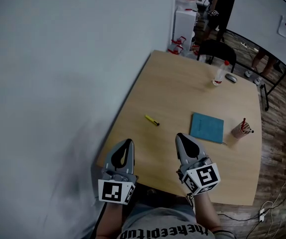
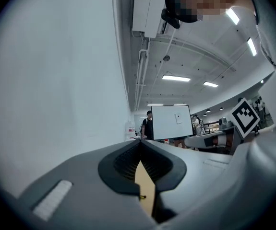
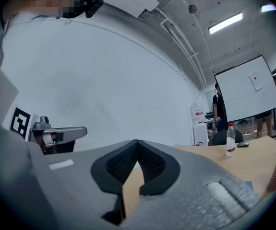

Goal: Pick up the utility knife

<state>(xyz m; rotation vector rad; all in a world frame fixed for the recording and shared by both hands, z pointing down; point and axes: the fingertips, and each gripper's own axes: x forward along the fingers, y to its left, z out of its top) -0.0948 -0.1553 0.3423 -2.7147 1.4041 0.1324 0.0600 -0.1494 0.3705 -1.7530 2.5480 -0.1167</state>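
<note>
A yellow utility knife (image 1: pixel 151 120) lies on the wooden table (image 1: pixel 182 83), left of a teal notebook. My left gripper (image 1: pixel 129 141) is over the table's near left corner, its jaws shut with nothing in them. To its right my right gripper (image 1: pixel 178 136) is shut and empty too, its tip a short way nearer than the knife. Both point level toward the far end of the room. In the left gripper view the knife (image 2: pixel 142 196) shows as a tiny speck through the gap behind the closed left gripper (image 2: pixel 140 143). The right gripper (image 3: pixel 137 143) meets at its tip with only table behind.
A teal notebook (image 1: pixel 207 127) lies right of the knife, with a cup of pens (image 1: pixel 240 130) beside it. A water bottle (image 1: pixel 219 74) and a mouse (image 1: pixel 231 77) sit at the far edge by a black chair (image 1: pixel 216 50). A white wall (image 1: pixel 58 83) runs along the left. People stand beyond.
</note>
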